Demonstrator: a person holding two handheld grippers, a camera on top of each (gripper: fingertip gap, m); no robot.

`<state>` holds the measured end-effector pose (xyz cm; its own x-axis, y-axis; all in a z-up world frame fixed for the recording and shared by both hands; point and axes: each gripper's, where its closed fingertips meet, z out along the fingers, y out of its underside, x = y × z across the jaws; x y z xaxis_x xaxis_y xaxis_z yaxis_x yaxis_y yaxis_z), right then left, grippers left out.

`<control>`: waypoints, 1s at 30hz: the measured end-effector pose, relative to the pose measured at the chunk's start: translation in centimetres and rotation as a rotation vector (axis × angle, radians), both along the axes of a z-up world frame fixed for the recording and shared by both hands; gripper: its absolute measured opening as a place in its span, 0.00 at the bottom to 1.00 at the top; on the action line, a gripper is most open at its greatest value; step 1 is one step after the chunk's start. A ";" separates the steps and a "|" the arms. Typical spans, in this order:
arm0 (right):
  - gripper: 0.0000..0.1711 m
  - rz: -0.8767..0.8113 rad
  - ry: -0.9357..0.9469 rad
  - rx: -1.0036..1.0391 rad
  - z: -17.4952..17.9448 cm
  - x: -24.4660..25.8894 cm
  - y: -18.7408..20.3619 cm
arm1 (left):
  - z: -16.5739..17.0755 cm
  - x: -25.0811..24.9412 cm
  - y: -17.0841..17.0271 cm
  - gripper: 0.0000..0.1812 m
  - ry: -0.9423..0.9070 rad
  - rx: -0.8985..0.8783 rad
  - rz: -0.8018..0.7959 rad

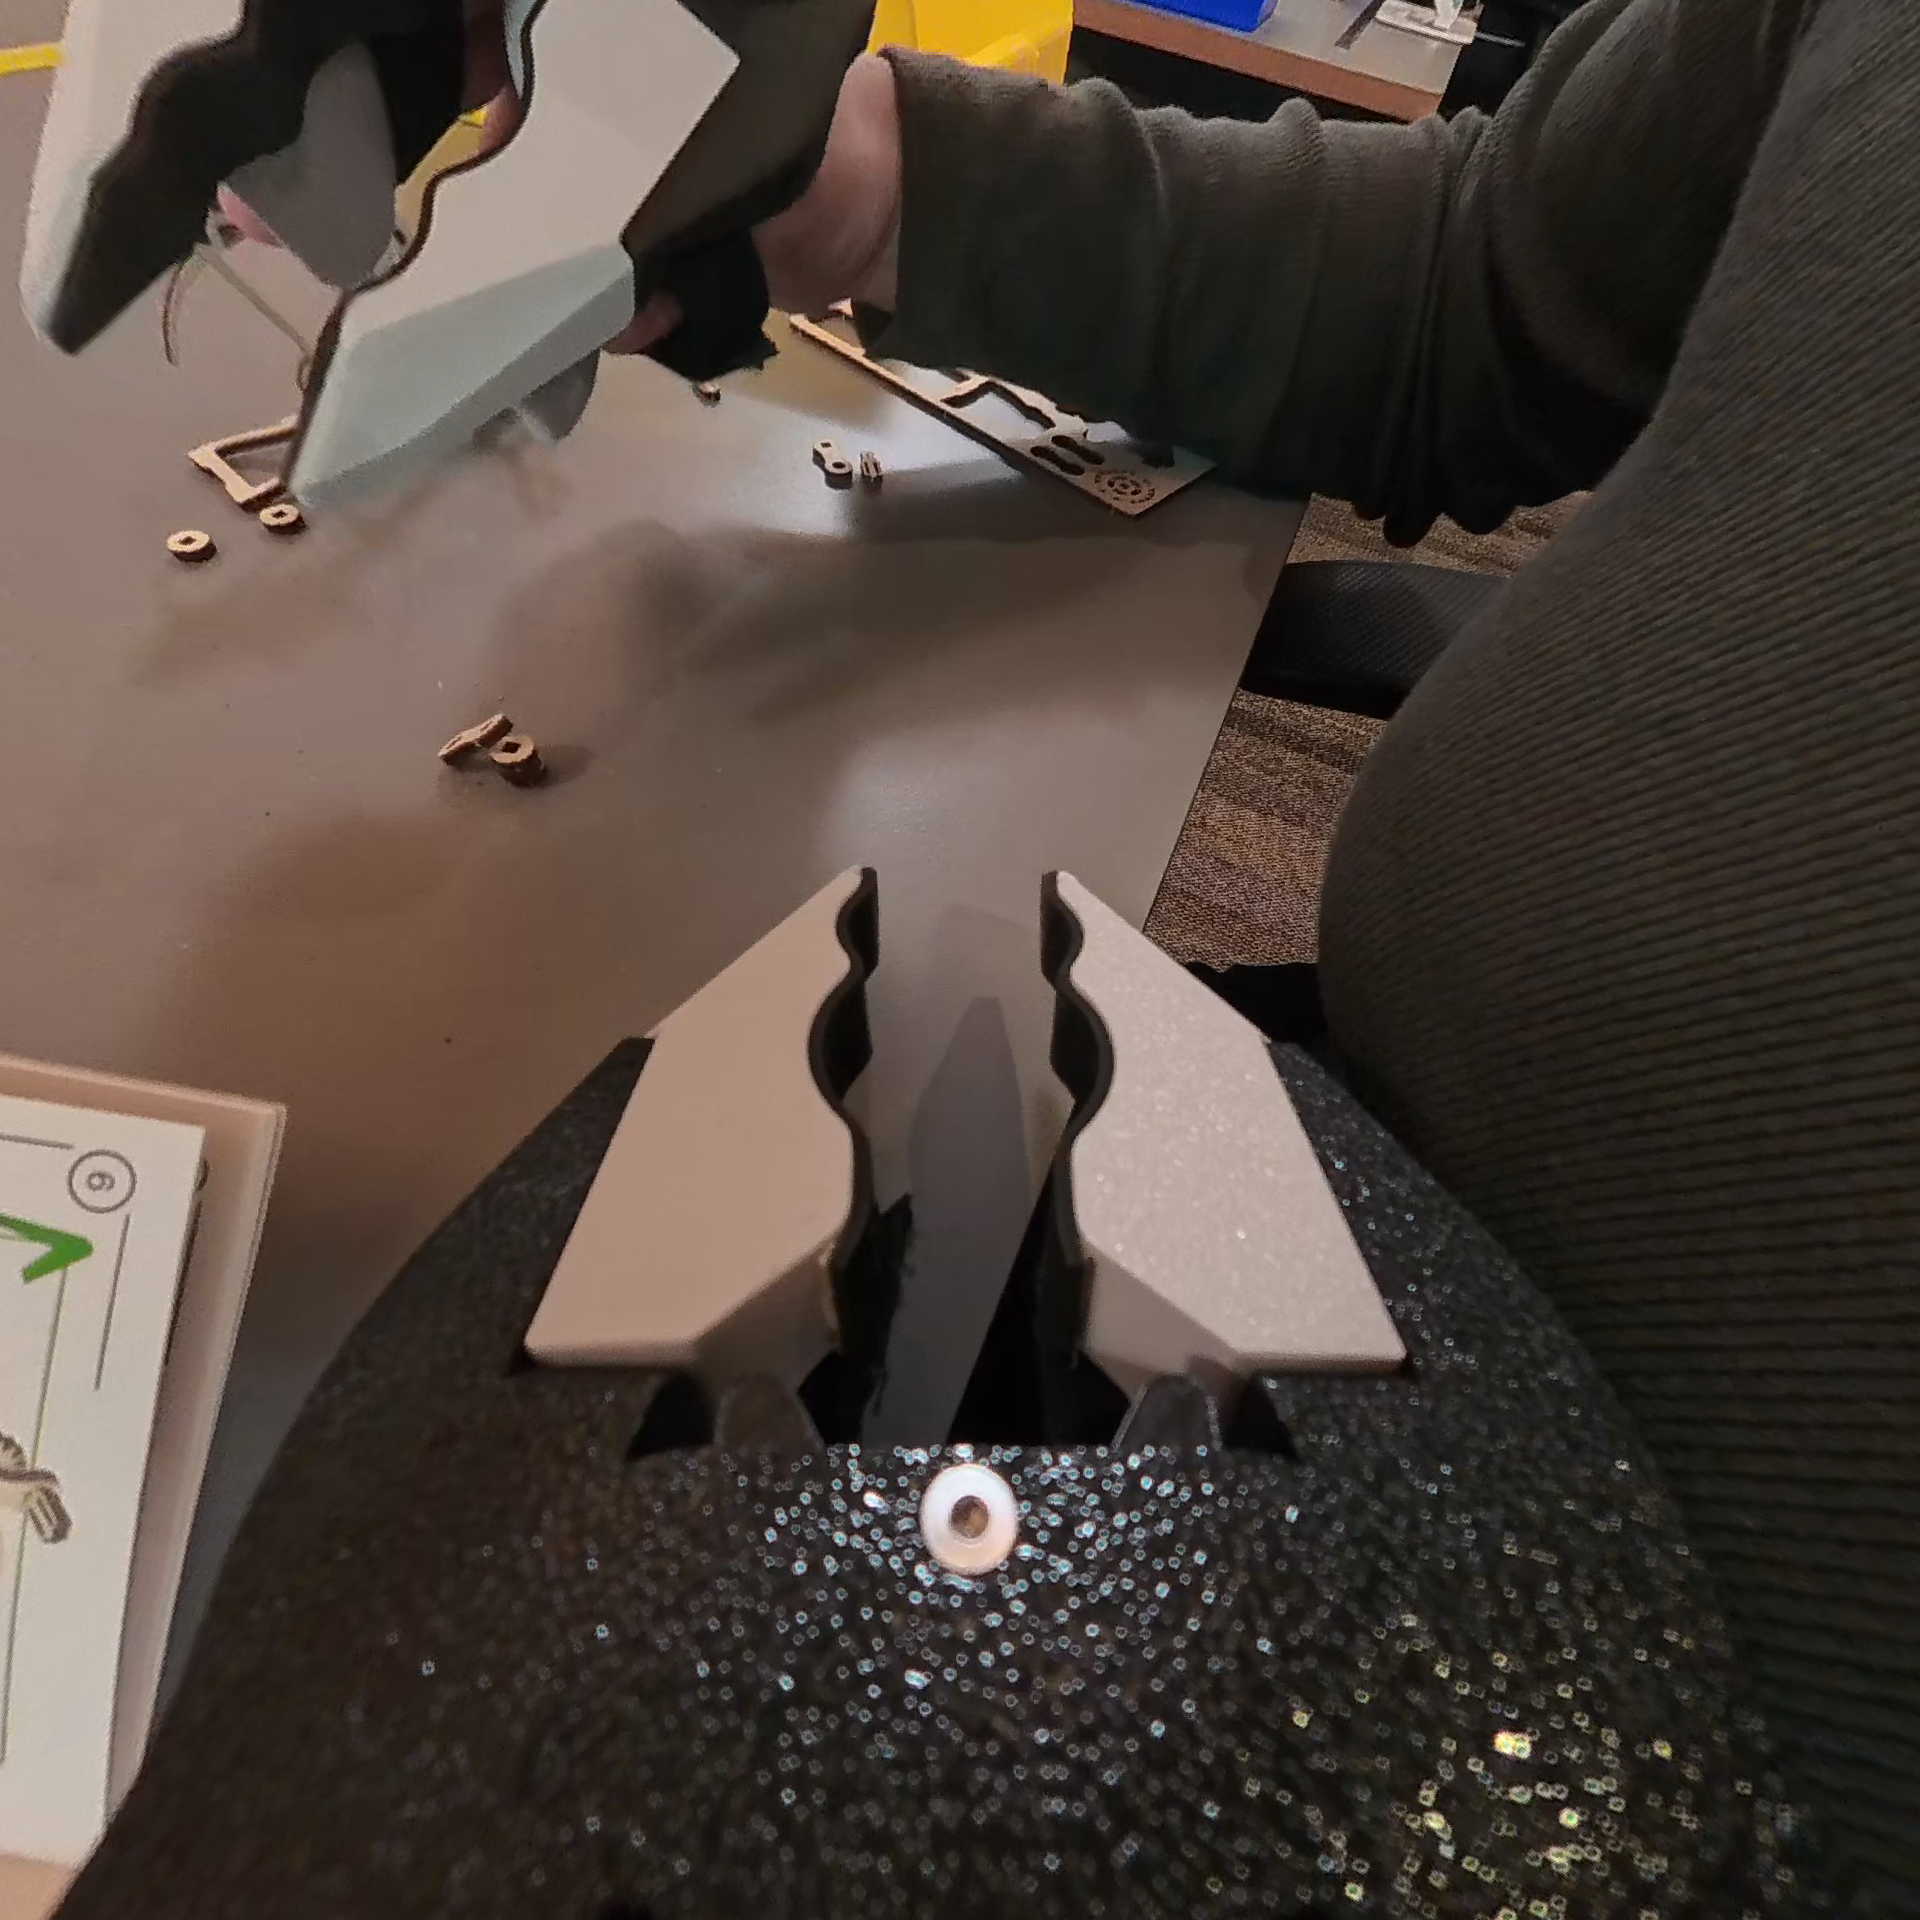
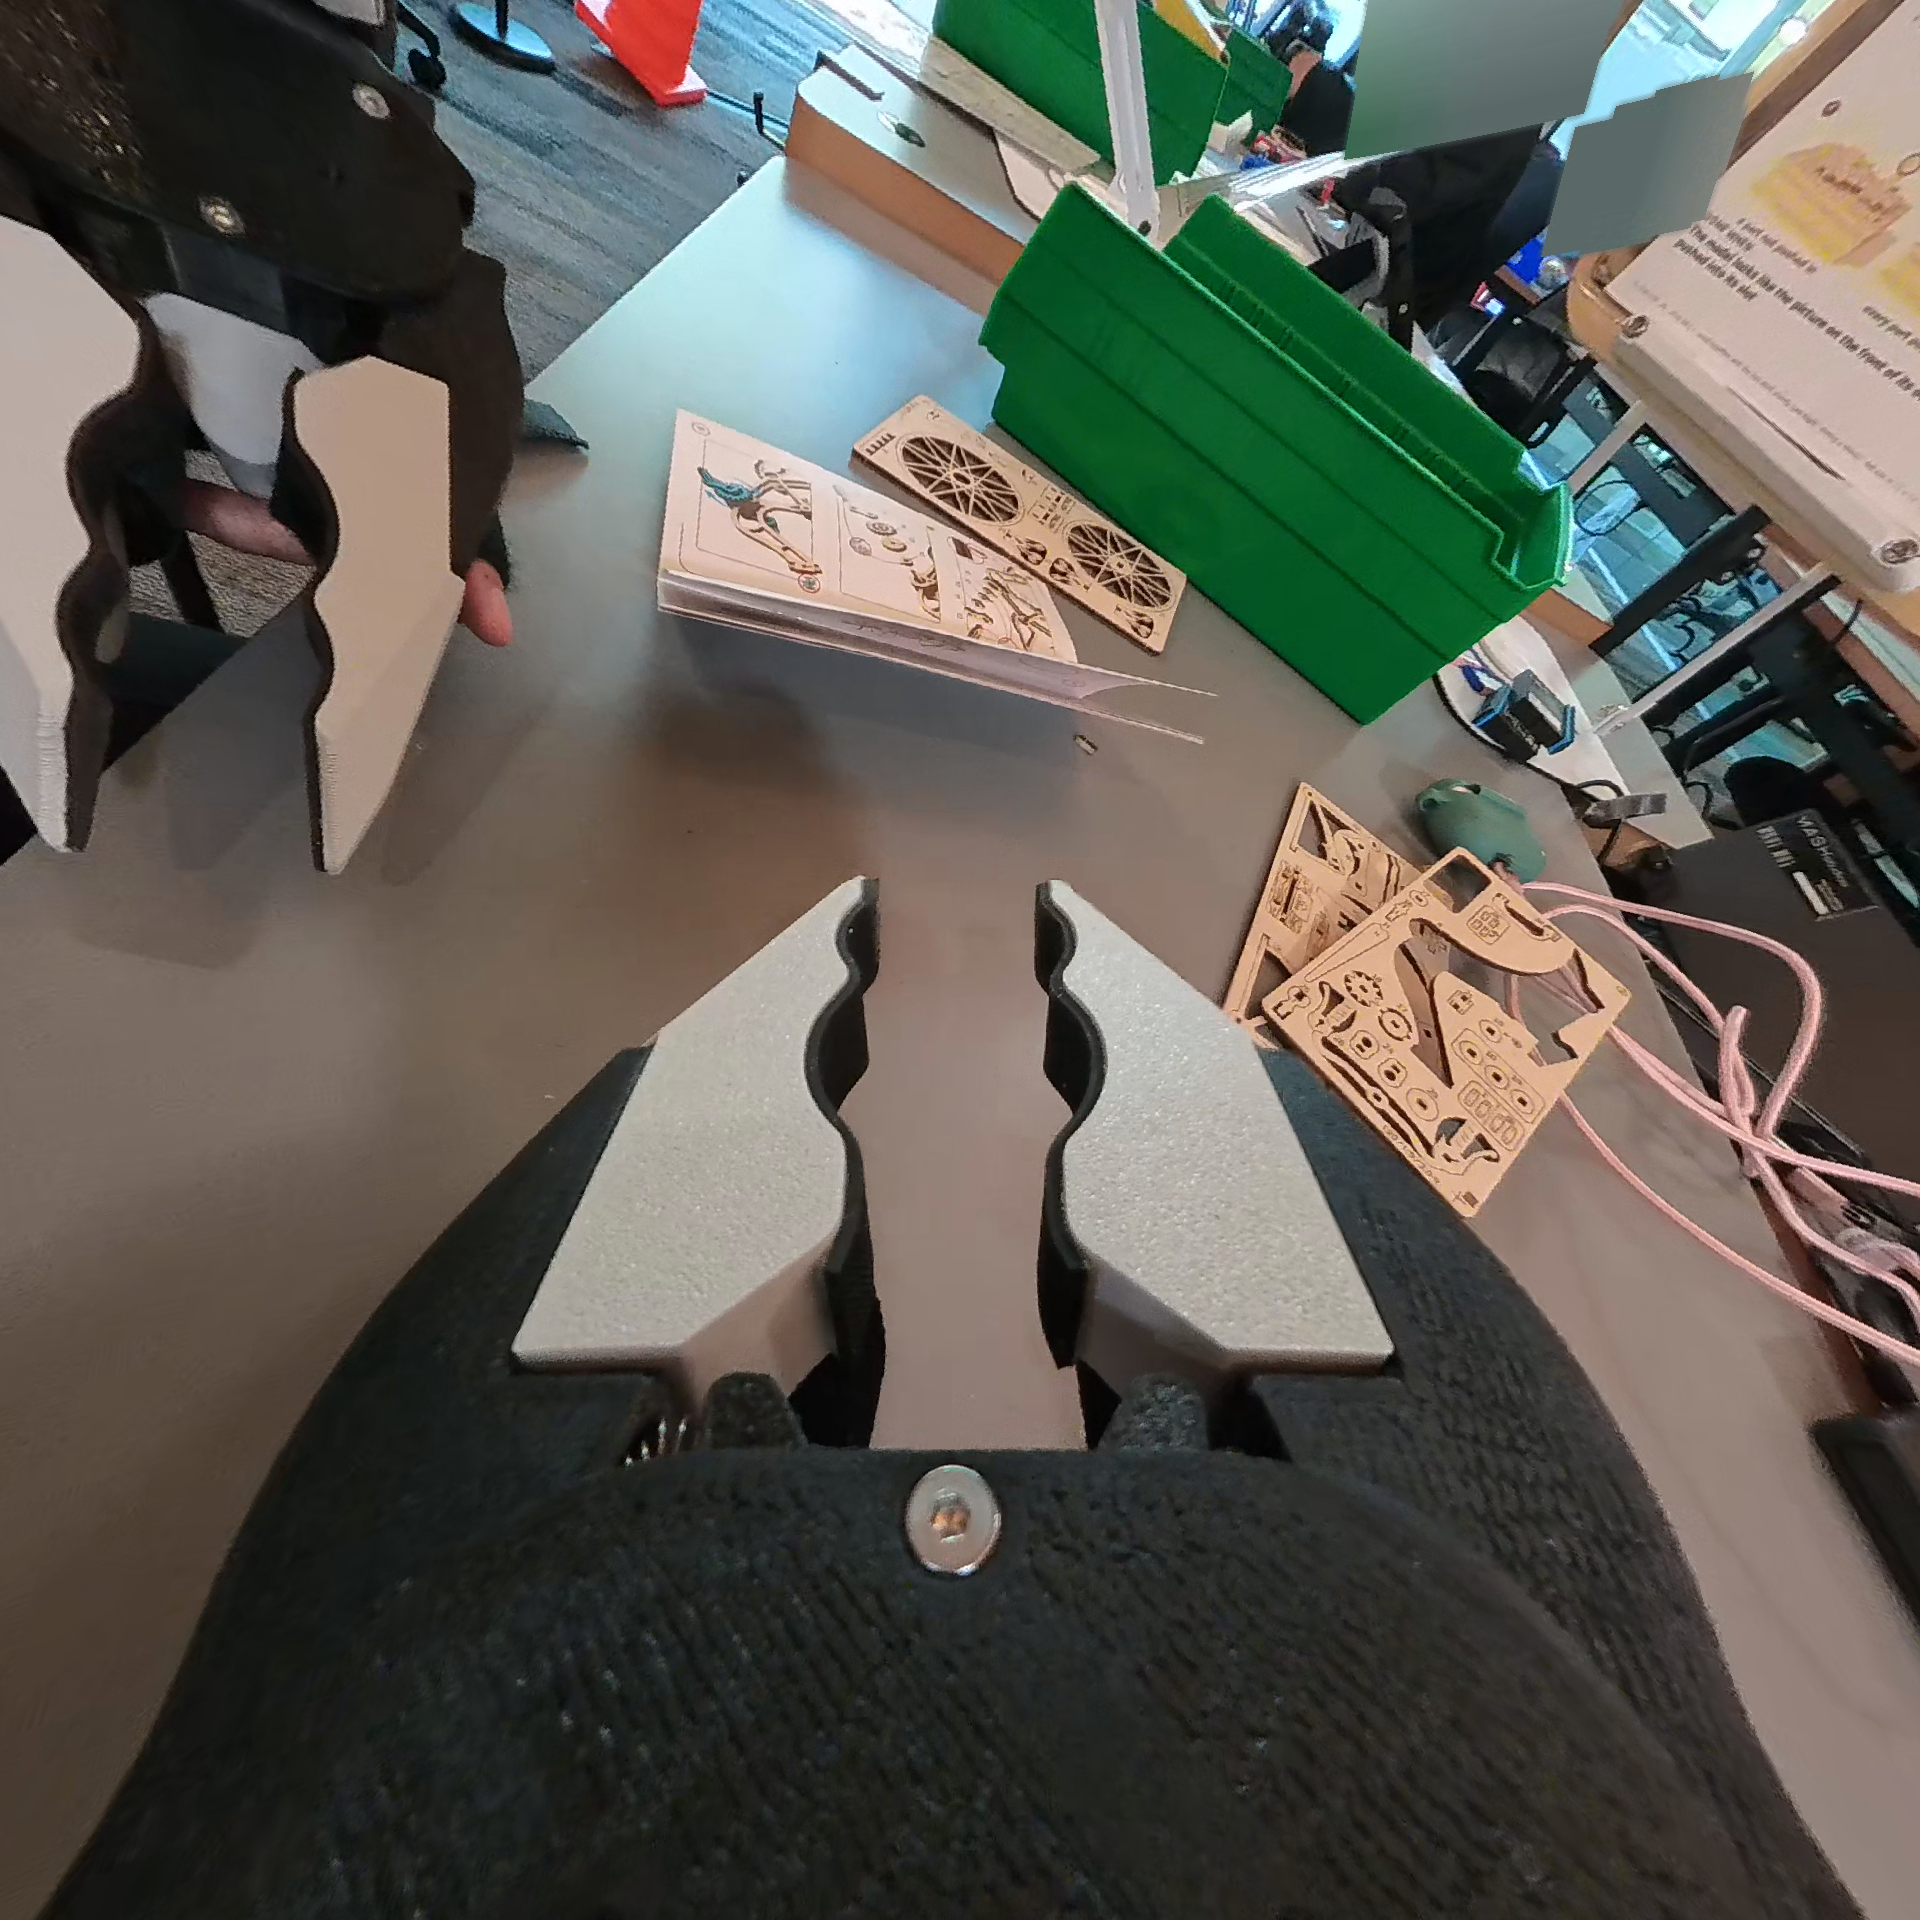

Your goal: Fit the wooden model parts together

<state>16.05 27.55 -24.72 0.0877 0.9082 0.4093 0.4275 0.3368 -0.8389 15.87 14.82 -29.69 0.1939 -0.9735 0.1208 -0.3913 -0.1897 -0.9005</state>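
Left gripper: your left gripper [image 1: 958, 894] has its jaws apart with nothing between them, and hangs over the near edge of the grey table [image 1: 727, 665]. In the right wrist view it shows at the far left [image 2: 197, 831], tips pointing down, also spread and empty.

Right gripper: your right gripper [image 2: 956, 899] is spread and empty too, over bare table. In the left wrist view it sits at the far left [image 1: 187, 374], tilted down, tips close to a small wooden frame piece [image 1: 234, 462]. Whether it touches that piece, you cannot tell.

Loose wooden parts: two small wooden rings [image 1: 192, 545] lie just near of the frame piece. A small joined pair of pieces [image 1: 494, 743] lies mid-table, well apart from both grippers. Two tiny link pieces [image 1: 844, 464] lie farther right, beside a punched-out wooden sheet [image 1: 997, 416] half under your sleeve [image 1: 1195, 260].

Part sheets: in the right wrist view, a wooden sheet with two spoked wheels [image 2: 1023, 525] lies far centre, touching the green bin [image 2: 1278, 457]. Two overlapping wooden part sheets [image 2: 1423, 1023] lie to the right of your right gripper, near the table edge.

Instructions: an open booklet [image 2: 862, 561] lies far centre, partly over the wheel sheet. Its corner shows at the near left in the left wrist view [image 1: 94, 1299].

Other items: pink cords [image 2: 1704, 1039] trail off the right edge, and a small teal object [image 2: 1475, 821] sits just beyond the sheets.
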 end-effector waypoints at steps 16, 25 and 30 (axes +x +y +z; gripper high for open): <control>0.17 -0.052 0.064 0.156 5.7 1.0 -0.4 | -0.1 0.0 -0.2 0.18 0.010 0.009 -0.011; 0.17 -0.443 0.082 0.087 7.4 7.4 -1.3 | 1.8 1.4 -1.1 0.17 -0.097 0.087 -0.059; 0.17 -0.729 -0.030 -0.090 2.5 13.6 -3.2 | 3.1 1.7 -0.4 0.17 -0.146 0.152 -0.054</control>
